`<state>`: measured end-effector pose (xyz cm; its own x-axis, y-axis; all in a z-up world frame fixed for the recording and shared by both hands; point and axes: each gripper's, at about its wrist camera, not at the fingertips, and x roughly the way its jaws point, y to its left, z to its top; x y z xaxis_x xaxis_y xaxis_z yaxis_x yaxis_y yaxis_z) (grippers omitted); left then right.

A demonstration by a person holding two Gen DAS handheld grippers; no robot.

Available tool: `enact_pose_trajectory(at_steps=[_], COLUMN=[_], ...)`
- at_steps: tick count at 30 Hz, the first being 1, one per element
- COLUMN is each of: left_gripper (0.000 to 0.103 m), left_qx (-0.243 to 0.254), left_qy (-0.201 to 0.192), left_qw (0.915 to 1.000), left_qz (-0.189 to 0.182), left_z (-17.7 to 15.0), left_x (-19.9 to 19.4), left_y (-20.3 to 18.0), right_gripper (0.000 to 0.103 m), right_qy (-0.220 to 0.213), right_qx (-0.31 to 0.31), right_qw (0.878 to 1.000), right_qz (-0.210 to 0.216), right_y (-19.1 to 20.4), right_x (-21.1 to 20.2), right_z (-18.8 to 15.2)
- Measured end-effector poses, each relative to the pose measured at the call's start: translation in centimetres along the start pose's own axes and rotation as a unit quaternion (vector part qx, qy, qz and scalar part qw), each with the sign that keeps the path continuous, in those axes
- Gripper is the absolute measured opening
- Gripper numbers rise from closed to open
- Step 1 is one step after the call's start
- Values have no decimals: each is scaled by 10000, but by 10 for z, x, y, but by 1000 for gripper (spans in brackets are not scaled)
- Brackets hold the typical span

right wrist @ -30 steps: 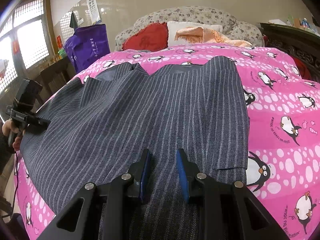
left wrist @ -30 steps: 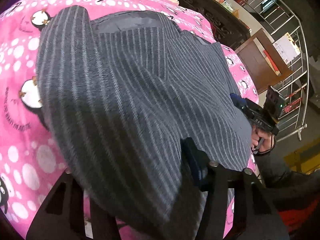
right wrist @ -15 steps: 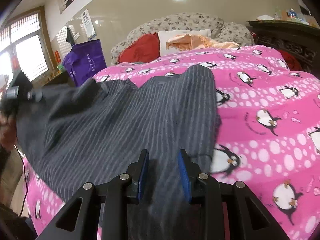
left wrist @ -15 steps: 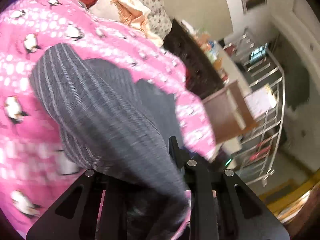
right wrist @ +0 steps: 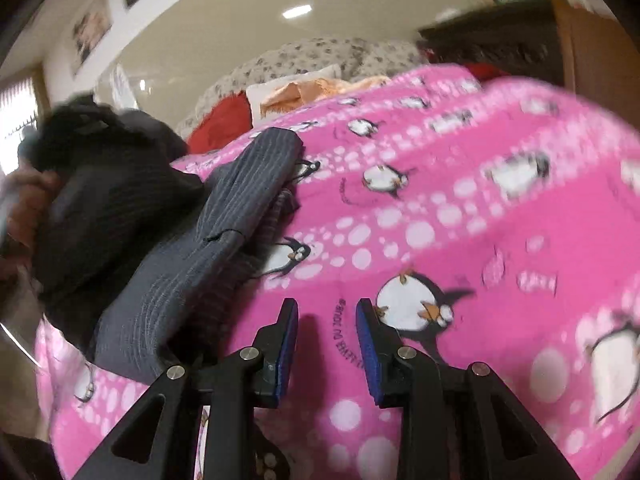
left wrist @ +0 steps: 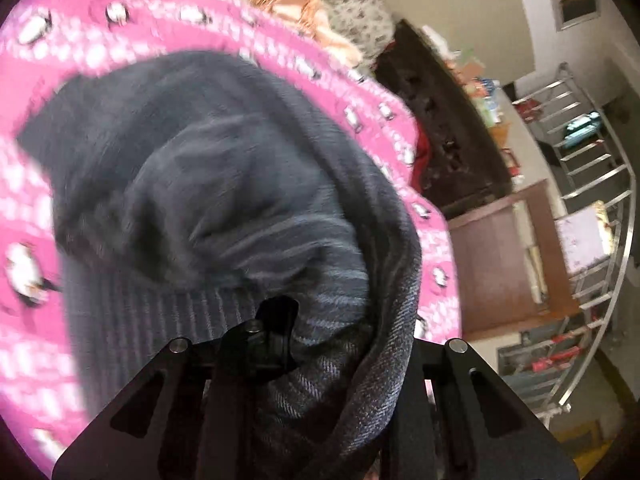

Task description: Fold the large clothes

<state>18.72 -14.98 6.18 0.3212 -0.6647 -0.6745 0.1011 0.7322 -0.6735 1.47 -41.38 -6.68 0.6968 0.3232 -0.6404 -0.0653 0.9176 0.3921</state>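
A large grey pinstriped garment (left wrist: 224, 200) lies bunched and partly folded over on the pink penguin blanket (left wrist: 48, 344). My left gripper (left wrist: 320, 336) is shut on a thick fold of it, cloth draped over the fingers. In the right wrist view the garment (right wrist: 192, 248) lies heaped at the left. My right gripper (right wrist: 326, 320) is open and empty, above bare blanket (right wrist: 500, 240) to the right of the garment. The left gripper shows as a dark blur at the far left.
Pillows and an orange cloth (right wrist: 304, 92) lie at the bed's head. A dark carved cabinet (left wrist: 444, 132), a brown wooden cabinet (left wrist: 508, 264) and a metal rack (left wrist: 592, 208) stand beside the bed.
My left gripper has lifted its edge of the garment and carried it across, folding the cloth over. My right gripper has let go of the garment, opened and now hangs over bare blanket.
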Motion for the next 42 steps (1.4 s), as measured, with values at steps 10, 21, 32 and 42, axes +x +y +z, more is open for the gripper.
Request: enact_pose_trajectory(at_steps=[10,21,32,42], left_gripper=[81,83,82,83], left_qx=[-328,380,2839,3009], left_qy=[63,-401,-131,-346], left_qw=[9984,9849,9583,9496], left_qz=[-450,-1639,-310,-806], left_z=[-32,-34,-144,-153], left_x=[52,-73,-55,-67], left_y=[-3,-16,12,33], right_gripper=[28,28,28,29], right_qy=[-14,33,-950,879], right_qx=[18,-102,-1048,-2233], right_qw=[9997,9998,9872,9704], right_qz=[240,-141,736,286], right_y=[-1,5,81,140], right_x=[4,-1,-76,23], right_z=[1,4,76,79])
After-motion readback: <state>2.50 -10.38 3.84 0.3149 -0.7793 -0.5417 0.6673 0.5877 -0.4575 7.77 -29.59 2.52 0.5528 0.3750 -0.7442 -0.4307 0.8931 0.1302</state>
